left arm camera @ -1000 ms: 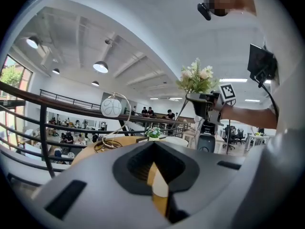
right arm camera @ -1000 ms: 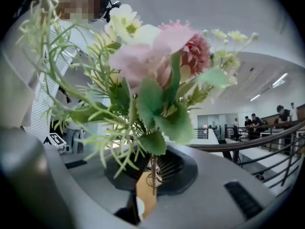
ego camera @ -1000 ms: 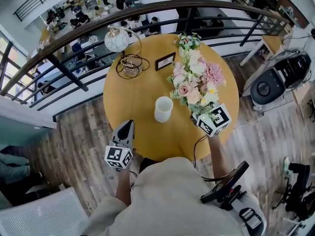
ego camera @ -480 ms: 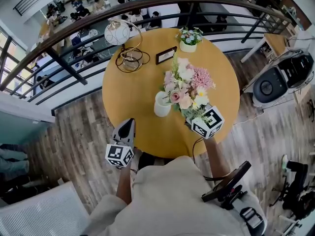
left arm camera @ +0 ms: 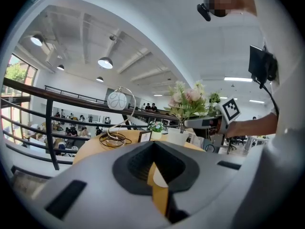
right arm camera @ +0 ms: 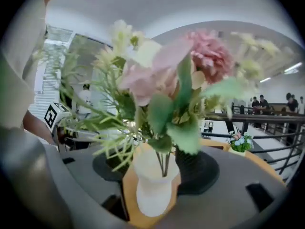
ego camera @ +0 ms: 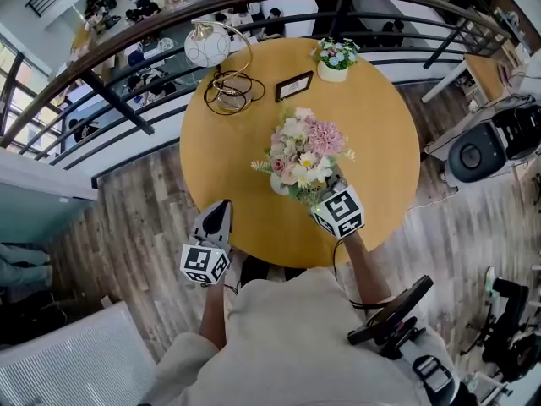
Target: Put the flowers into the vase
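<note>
A bouquet of pink, white and cream flowers (ego camera: 300, 152) stands with its stems down in the white vase (ego camera: 277, 184) on the round yellow table (ego camera: 385, 142). My right gripper (ego camera: 311, 191) is level beside the vase, its jaws opening. In the right gripper view the vase (right arm camera: 153, 187) and thin stems (right arm camera: 164, 163) sit in the gap, and the pads do not press on them. My left gripper (ego camera: 218, 216) rests shut at the table's near left edge with nothing in it. From the left gripper view the bouquet (left arm camera: 188, 99) and vase (left arm camera: 178, 136) show ahead to the right.
At the table's far side stand a globe lamp on wire rings (ego camera: 221, 70), a small framed card (ego camera: 293, 85) and a little pot of flowers (ego camera: 334, 57). A dark railing (ego camera: 127, 53) curves behind the table. A black round device (ego camera: 475, 155) sits on the floor at right.
My right gripper came down and to the left with the bouquet until its stems went into the white vase, then its jaws parted. The left gripper stayed where it was.
</note>
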The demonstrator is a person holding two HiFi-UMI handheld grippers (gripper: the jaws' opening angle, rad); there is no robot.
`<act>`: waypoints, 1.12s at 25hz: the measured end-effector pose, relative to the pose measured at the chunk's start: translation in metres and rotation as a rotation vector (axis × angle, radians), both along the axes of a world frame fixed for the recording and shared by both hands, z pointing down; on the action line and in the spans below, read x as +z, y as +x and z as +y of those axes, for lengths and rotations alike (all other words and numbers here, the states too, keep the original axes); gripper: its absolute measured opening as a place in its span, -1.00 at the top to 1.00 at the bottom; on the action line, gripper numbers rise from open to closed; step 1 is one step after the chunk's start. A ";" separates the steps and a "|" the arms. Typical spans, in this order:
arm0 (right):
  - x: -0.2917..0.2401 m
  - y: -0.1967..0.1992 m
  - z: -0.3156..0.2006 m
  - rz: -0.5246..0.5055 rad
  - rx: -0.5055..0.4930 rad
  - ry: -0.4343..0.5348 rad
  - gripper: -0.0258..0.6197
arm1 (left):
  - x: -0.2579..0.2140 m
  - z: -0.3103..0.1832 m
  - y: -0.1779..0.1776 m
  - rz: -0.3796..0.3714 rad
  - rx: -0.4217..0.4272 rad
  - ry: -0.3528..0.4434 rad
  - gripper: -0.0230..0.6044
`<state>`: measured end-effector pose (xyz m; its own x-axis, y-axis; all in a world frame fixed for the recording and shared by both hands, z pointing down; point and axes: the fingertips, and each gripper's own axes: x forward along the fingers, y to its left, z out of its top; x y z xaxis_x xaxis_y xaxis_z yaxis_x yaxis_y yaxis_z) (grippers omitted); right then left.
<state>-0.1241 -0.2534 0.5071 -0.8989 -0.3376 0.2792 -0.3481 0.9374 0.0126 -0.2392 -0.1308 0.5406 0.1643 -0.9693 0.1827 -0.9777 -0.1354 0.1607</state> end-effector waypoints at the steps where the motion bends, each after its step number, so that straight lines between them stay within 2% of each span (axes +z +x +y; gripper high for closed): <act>1: 0.003 -0.001 -0.001 0.016 0.008 0.012 0.07 | 0.001 0.000 -0.002 0.000 -0.004 -0.001 0.91; 4: 0.009 0.002 -0.002 0.059 0.034 0.036 -0.05 | -0.001 -0.001 -0.003 -0.002 -0.004 0.002 0.91; 11: 0.032 0.017 0.005 0.067 0.064 -0.066 -0.23 | -0.009 -0.006 0.007 -0.009 0.018 0.014 0.91; 15: 0.045 0.027 0.007 0.062 0.079 -0.125 -0.23 | -0.010 -0.010 0.011 -0.015 0.037 0.016 0.91; 23: 0.064 0.042 0.012 0.080 0.085 -0.158 -0.23 | -0.017 -0.018 0.024 -0.036 0.072 0.023 0.91; 28: 0.080 0.072 0.012 0.089 0.119 -0.180 -0.23 | -0.031 -0.017 0.032 -0.050 0.073 0.044 0.91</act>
